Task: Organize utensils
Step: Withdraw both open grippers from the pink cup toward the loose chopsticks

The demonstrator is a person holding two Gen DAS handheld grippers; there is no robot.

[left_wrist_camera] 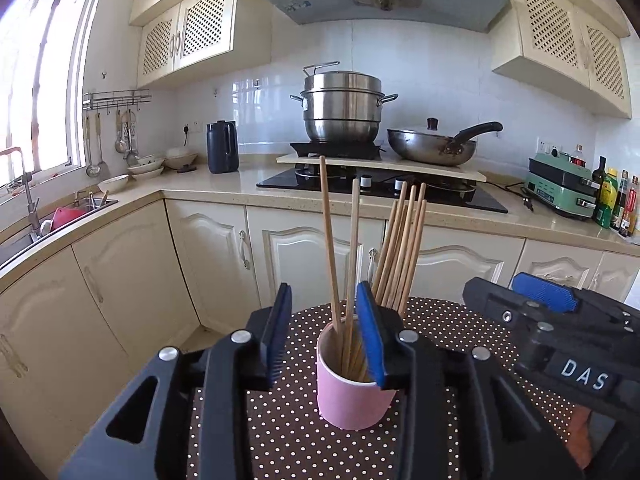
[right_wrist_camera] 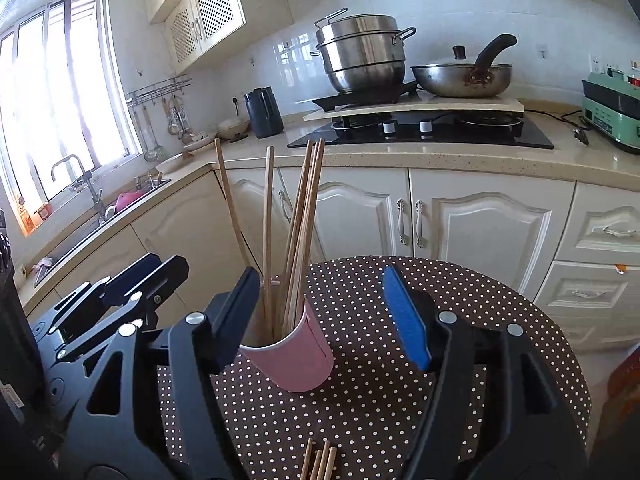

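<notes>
Wooden chopsticks (left_wrist_camera: 352,256) stand upright in a pink paper cup (left_wrist_camera: 352,396), which sits near the centre of the polka-dot tabletop (left_wrist_camera: 280,432): two lean toward 11 o'clock, the rest fan in a bundle toward 1 o'clock. A few more chopsticks (right_wrist_camera: 320,462) lie loose on the cloth at the 6 o'clock edge of the right wrist view. Judgement: sticks are light, stiff and smooth, likely to roll or slip; best pinched across the shaft near mid-length. The cup looks thin-walled, light and easy to tip or crush, so hold low and gently. Left tongs (left_wrist_camera: 326,336) are partly apart, straddling the cup rim region, pads pressing on nothing visible. Right tongs (right_wrist_camera: 320,320) stand wide apart, empty, with the cup just inside the left finger; contact cannot be told.
</notes>
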